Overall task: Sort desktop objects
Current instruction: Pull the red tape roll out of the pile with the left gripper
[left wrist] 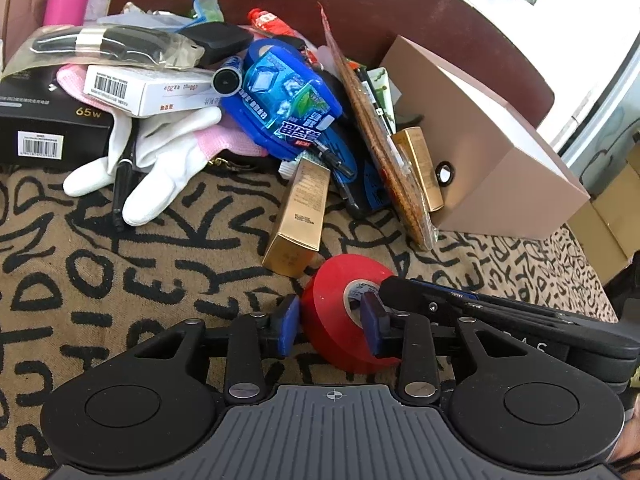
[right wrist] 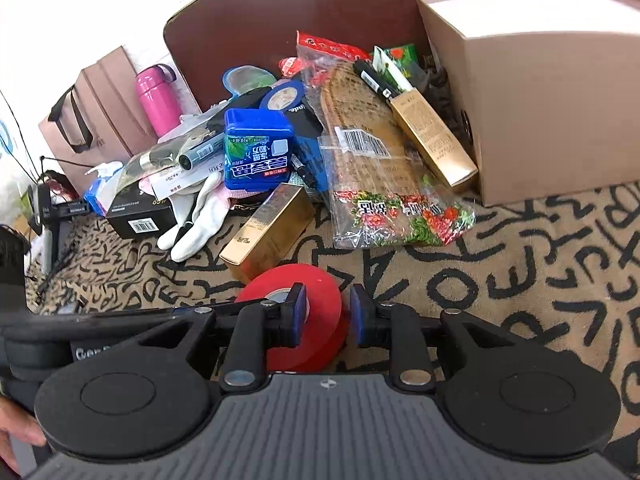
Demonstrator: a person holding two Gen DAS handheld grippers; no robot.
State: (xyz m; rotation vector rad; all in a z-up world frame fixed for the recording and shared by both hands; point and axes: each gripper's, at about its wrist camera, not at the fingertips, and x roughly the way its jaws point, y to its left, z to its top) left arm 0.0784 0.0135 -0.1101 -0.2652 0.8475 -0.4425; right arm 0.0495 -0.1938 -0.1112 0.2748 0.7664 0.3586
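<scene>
A red tape roll (left wrist: 332,320) stands tilted on the patterned cloth. My left gripper (left wrist: 332,326) straddles its left side: one blue pad outside the rim, the other in the core hole, with a small gap at the left pad. My right gripper (right wrist: 326,314) straddles the same roll (right wrist: 320,300) from the other side, left pad in the core, right pad just clear of the rim. The right gripper's finger (left wrist: 420,296) shows in the left wrist view reaching into the core. Behind lies a pile: two gold boxes (left wrist: 298,216) (right wrist: 434,138), a blue gum box (right wrist: 258,156), white gloves (left wrist: 156,176).
A tan cardboard box (left wrist: 492,152) stands at the right of the pile, also in the right wrist view (right wrist: 540,92). A black charger box (left wrist: 48,128), a white box (left wrist: 148,88), an insole packet (right wrist: 380,184), a pink bottle (right wrist: 154,100) and a paper bag (right wrist: 92,120) lie around.
</scene>
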